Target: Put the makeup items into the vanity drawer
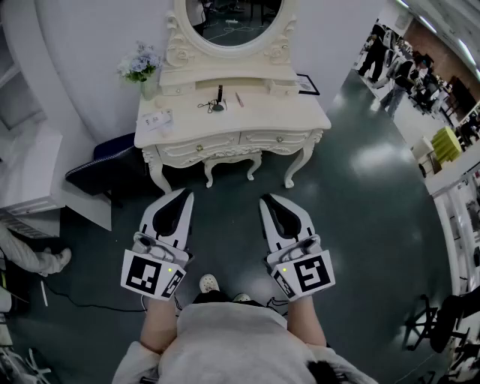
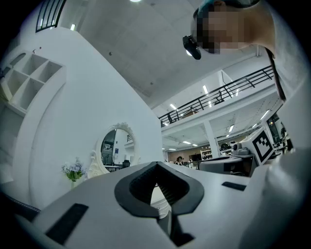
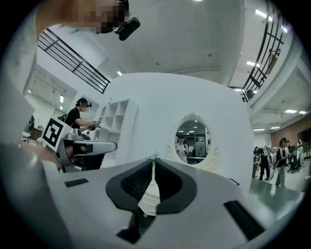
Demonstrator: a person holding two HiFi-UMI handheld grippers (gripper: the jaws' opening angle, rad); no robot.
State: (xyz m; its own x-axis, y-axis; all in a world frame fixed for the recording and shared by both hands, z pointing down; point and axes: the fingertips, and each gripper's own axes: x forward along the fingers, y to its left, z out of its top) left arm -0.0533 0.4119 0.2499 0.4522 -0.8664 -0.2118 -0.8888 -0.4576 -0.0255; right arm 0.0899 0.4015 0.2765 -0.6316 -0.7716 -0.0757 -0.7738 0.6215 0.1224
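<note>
A cream vanity table (image 1: pixel 300 116) with an oval mirror (image 1: pixel 232 19) stands ahead of me, its two front drawers (image 1: pixel 201 145) closed. On its top lie a dark scissor-like tool (image 1: pixel 207 106), a black upright item (image 1: pixel 220 96), a thin pink pencil (image 1: pixel 239 99) and a pale flat card (image 1: pixel 158 118). My left gripper (image 1: pixel 185 196) and right gripper (image 1: pixel 265 200) hang low over the floor, well short of the table, both shut and empty. The left gripper (image 2: pixel 156 166) points towards the mirror (image 2: pixel 114 148). The right gripper (image 3: pixel 153 161) points at the vanity too, with its mirror (image 3: pixel 192 140) above it.
A vase of flowers (image 1: pixel 142 69) stands at the table's back left and a dark frame (image 1: pixel 306 84) at its right. A dark blue seat (image 1: pixel 111 166) and white shelving (image 1: pixel 30 169) sit left of the vanity. People stand at the far right (image 1: pixel 394 64). My shoes (image 1: pixel 209 283) are below.
</note>
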